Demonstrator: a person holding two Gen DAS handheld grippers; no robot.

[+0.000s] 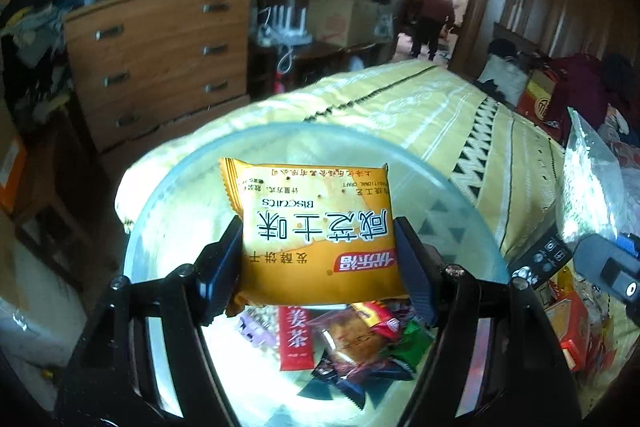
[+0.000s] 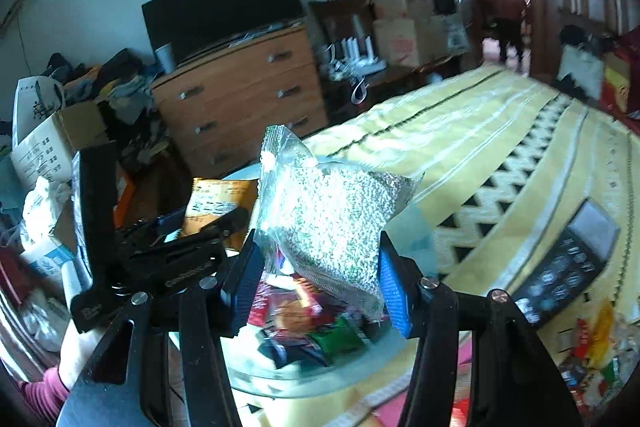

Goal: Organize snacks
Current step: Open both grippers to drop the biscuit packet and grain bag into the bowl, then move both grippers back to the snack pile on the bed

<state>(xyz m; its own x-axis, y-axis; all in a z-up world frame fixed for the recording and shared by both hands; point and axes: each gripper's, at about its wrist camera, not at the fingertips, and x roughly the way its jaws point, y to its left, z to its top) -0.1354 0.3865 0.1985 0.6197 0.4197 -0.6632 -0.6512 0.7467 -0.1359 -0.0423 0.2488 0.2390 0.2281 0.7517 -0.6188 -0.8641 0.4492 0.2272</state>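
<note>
My left gripper (image 1: 318, 251) is shut on an orange biscuit packet (image 1: 316, 227) with black lettering, held above a clear glass bowl (image 1: 168, 211) on the bed. Several wrapped snacks (image 1: 352, 343) lie in the bowl's bottom. My right gripper (image 2: 316, 271) is shut on a clear bag of small pale pellets (image 2: 332, 219), also over the bowl (image 2: 280, 383). In the right wrist view the left gripper (image 2: 208, 227) and its orange packet (image 2: 216, 203) show at left. In the left wrist view the pellet bag (image 1: 588, 183) shows at the right edge.
The bowl stands on a yellow patterned bedspread (image 1: 400, 107). A black box with icons (image 2: 568, 267) and loose snacks (image 2: 596, 347) lie to the right. A wooden dresser (image 1: 160, 55), cartons and a cluttered floor lie beyond. A person (image 1: 432, 19) stands in the far doorway.
</note>
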